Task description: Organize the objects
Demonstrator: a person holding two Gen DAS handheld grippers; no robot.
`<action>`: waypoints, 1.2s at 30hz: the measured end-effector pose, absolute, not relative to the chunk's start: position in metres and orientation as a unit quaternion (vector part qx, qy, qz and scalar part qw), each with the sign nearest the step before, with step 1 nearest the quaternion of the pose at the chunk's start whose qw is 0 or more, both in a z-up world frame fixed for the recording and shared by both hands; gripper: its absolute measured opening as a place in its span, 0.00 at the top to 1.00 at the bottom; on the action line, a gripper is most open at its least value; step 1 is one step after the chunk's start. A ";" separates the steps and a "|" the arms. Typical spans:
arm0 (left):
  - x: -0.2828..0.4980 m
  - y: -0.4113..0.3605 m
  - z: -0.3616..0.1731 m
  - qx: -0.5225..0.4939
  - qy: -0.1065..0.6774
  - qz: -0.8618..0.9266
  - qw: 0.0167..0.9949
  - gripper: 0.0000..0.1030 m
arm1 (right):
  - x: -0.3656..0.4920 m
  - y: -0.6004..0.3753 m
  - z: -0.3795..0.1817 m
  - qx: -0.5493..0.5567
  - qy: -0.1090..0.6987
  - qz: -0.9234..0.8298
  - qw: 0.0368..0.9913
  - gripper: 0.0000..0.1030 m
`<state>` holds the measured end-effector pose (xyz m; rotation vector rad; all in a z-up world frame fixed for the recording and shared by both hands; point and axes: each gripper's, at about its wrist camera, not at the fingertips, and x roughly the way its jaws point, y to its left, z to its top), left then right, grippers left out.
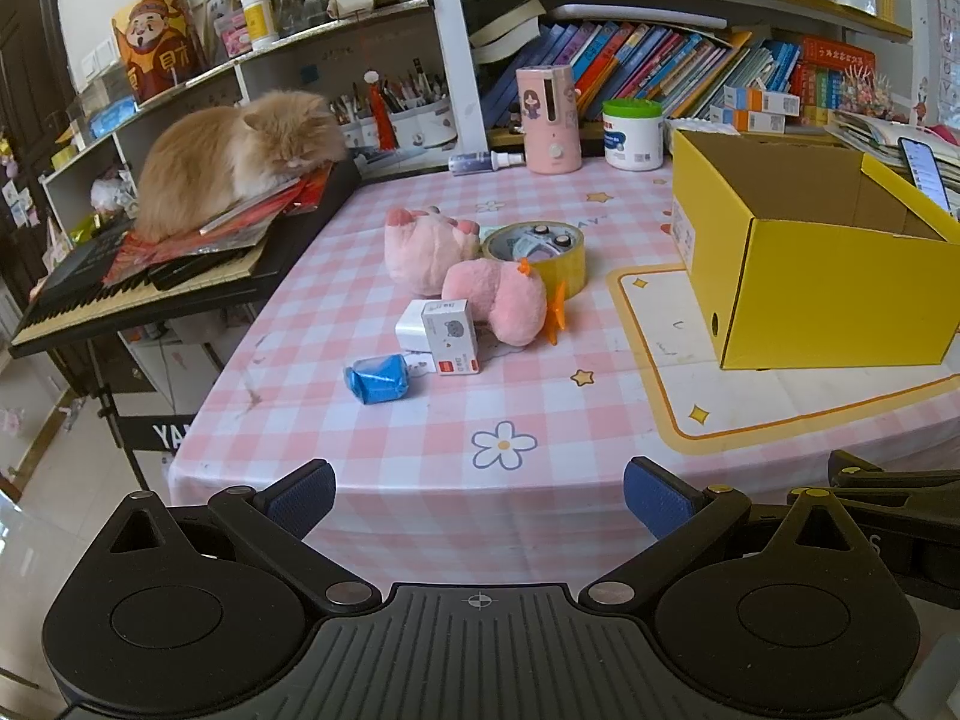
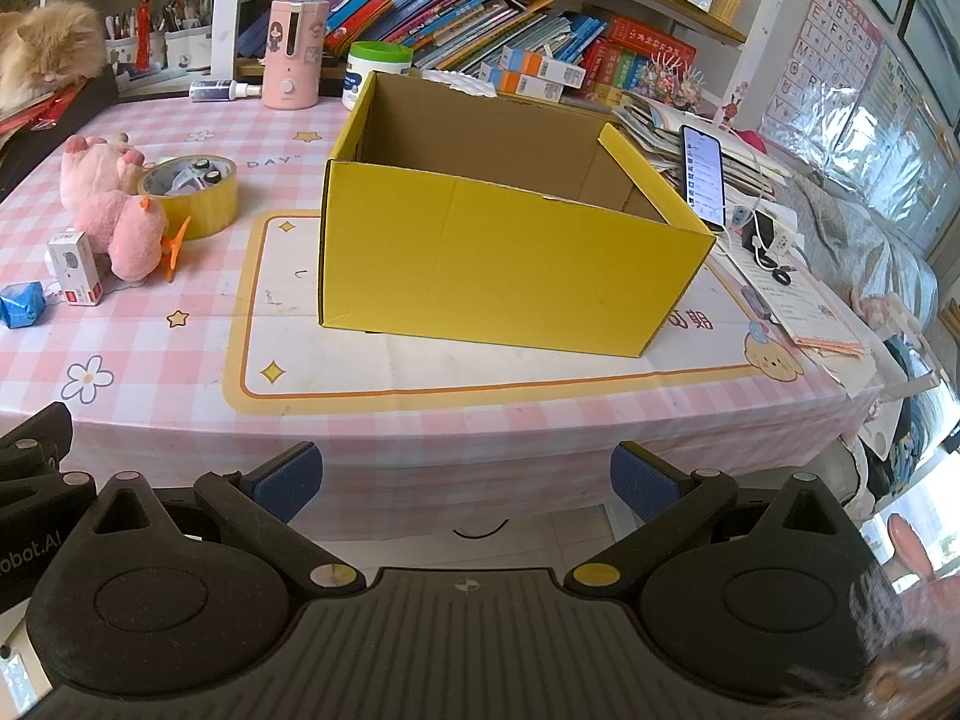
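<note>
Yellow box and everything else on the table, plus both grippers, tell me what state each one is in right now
Yellow box: open on top, looks empty.
Tape roll: lying flat, small items inside its ring.
Pink plush toy: lying on its side, against the tape roll.
White carton: closed, upright.
Blue packet: closed, lying flat.
Phone: screen on, propped upright.
Left gripper: open, holding nothing.
Right gripper: open, holding nothing.

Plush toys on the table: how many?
2. A pink paw plush lies behind, left of the tape roll; a pink plush with orange feet lies in front, touching it. None visible elsewhere.
</note>
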<state>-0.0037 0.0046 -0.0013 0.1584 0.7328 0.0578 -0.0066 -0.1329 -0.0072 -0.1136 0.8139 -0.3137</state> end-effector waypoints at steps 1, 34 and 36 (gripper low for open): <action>-0.004 0.005 -0.001 0.077 0.358 0.028 0.930 0.00 | -0.006 -0.134 -0.007 -0.055 0.394 -0.152 0.905 0.00; 0.003 0.054 -0.004 0.017 0.365 0.082 0.927 0.00 | 0.012 -0.093 -0.006 -0.076 0.398 -0.077 0.911 0.01; 0.005 0.059 -0.004 0.017 0.363 0.091 0.927 0.00 | 0.016 -0.089 -0.006 -0.075 0.396 -0.064 0.913 0.02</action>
